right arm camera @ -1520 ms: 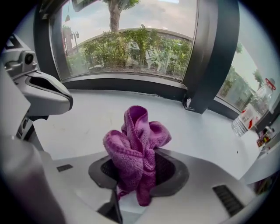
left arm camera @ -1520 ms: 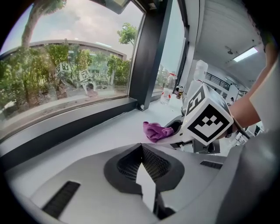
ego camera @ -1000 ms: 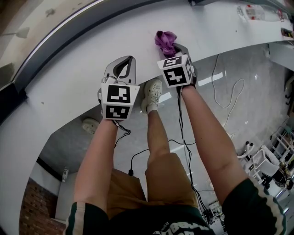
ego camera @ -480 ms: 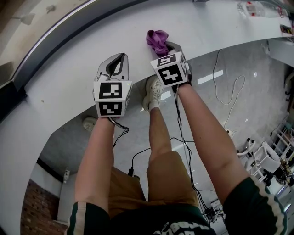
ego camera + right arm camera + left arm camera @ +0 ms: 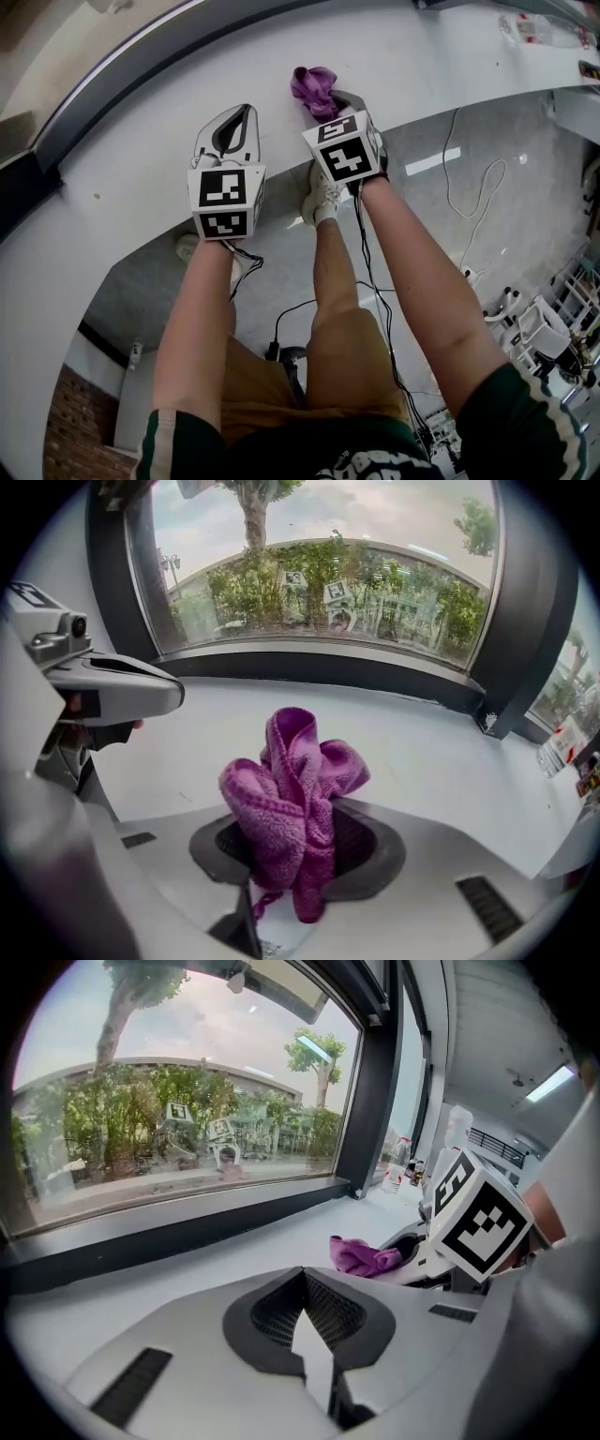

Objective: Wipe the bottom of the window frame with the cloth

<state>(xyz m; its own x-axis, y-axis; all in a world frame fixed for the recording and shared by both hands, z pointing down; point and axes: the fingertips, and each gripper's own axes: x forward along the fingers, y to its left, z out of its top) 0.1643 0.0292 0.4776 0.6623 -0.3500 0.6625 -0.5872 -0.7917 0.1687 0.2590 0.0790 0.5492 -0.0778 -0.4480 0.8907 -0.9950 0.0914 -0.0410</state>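
Nearest you in the head view, your bare forearms run up from the bottom of the frame over tan shorts, with a white shoe on the grey floor between them. The left hand-held gripper sits left of centre over the white window sill. Its own view shows its jaws drawn together at the tips with nothing between them, only bare sill showing through the slim gap lower down. Just to its right, the right hand-held gripper is clamped on the purple cloth. In the right gripper view, the cloth stands bunched and folded up out of the closed jaws, its loose end hanging below them. It is over the white sill, near the middle of its depth. Whether it touches the surface cannot be told. Beyond it, the sill runs bare to the dark bottom rail of the window frame, which crosses the upper part of that view, so the cloth is well apart from the rail. Behind the rail the glass shows green shrubs and a tree. In the head view, some bottles stand on the sill at the upper right.
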